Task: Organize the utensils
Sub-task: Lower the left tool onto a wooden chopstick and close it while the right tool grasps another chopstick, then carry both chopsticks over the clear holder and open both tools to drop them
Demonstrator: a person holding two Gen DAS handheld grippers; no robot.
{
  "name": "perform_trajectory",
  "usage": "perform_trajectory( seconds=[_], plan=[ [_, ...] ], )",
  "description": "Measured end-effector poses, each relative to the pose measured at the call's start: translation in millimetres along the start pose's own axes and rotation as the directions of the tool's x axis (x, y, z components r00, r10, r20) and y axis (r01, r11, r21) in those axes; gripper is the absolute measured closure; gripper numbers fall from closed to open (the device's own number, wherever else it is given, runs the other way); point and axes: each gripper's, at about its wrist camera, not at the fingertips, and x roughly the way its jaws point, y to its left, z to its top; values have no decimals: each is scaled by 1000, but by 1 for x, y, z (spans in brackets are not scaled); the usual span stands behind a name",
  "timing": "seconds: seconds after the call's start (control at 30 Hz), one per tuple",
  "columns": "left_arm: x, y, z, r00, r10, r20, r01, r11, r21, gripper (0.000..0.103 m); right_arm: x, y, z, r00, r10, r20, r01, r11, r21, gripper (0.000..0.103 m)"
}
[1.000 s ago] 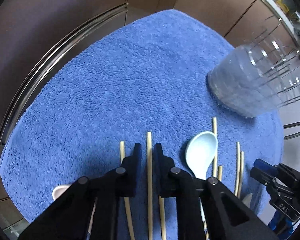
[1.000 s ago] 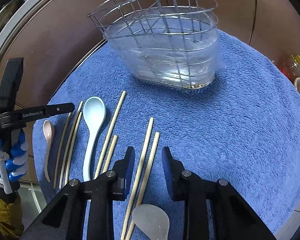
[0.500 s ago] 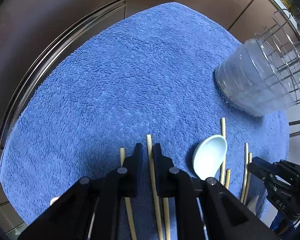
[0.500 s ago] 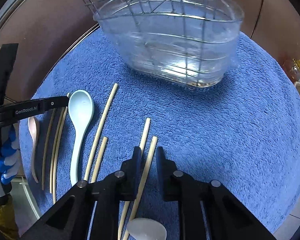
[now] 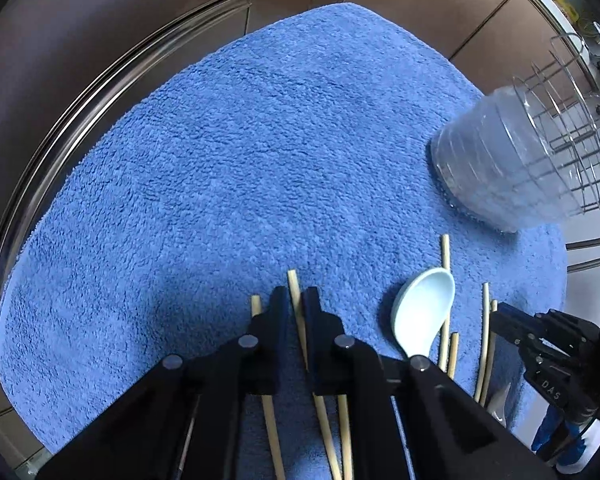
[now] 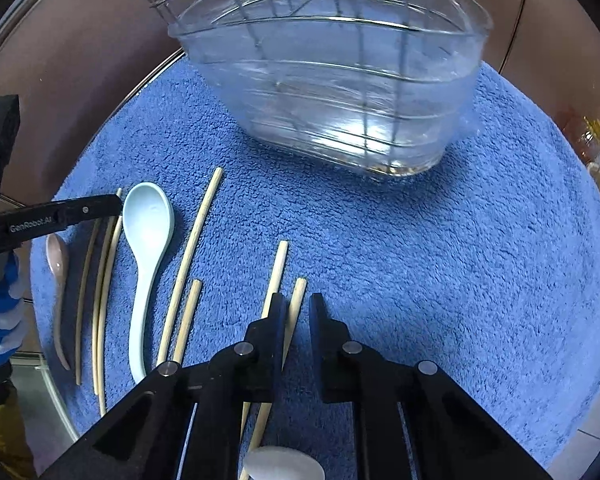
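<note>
Fluffy, rough blue terry-cloth towel [image 6: 440,280] spread over a smooth, matt brown worktop [image 5: 100,20] with a brushed-metal strip [image 5: 60,128] along its edge. On the cloth, pale matt wooden chopsticks [image 6: 192,240], plain and unvarnished. The light-blue spoon [image 6: 146,236] looks glossy, like glazed ceramic or hard plastic. A thin shiny wire-metal rack [image 6: 340,12] sits in a clear, glossy ribbed plastic tub [image 6: 340,120]. Both black grippers, left [image 5: 296,310] and right [image 6: 296,312], are matt plastic with bright metal pins.
</note>
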Motion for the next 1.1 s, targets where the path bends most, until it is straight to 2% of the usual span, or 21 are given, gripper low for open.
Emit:
perform_trajectory(
  seconds=[0.2, 0.37, 0.47, 0.5, 0.6, 0.7, 0.9, 1.03, 1.1],
  plan=[
    [6, -11, 12, 999, 47, -11, -47, 999, 10, 96, 5, 12, 4, 998, -57, -9, 56, 998, -35, 91],
    [9, -17, 9, 997, 75, 7, -75, 997, 9, 97, 15, 31, 6, 996, -90, -8, 89, 995, -47, 91],
    [2, -12, 1, 999, 31, 37, -30, 999, -29, 99, 15, 34, 4, 998, -66, 12, 66, 998, -13, 94],
    [-1, -11, -2, 998, 37, 51, -36, 999, -34, 99, 14, 32, 2, 999, -45, 22, 45, 999, -2, 95],
    [-18, -7, -14, 992, 13, 124, -7, 999, -42, 99, 1, 26, -7, 998, 3, 65, -4, 1000, 13, 96],
    [-43, -10, -31, 979, -6, 206, 12, 1000, -28, 99, -16, 30, -17, 992, 42, 121, -42, 999, 1, 96],
    [-92, -28, -74, 936, 13, 352, -23, 999, 24, 99, -56, 36, -46, 962, 111, 248, -104, 994, -42, 97],
    [-115, -32, -88, 911, 13, 411, -25, 999, 23, 99, -86, 33, -67, 930, 157, 332, -142, 988, -67, 97],
    [-131, -35, -96, 891, 25, 453, -38, 999, 19, 99, -104, 32, -75, 912, 170, 373, -152, 985, -78, 97]
  ],
)
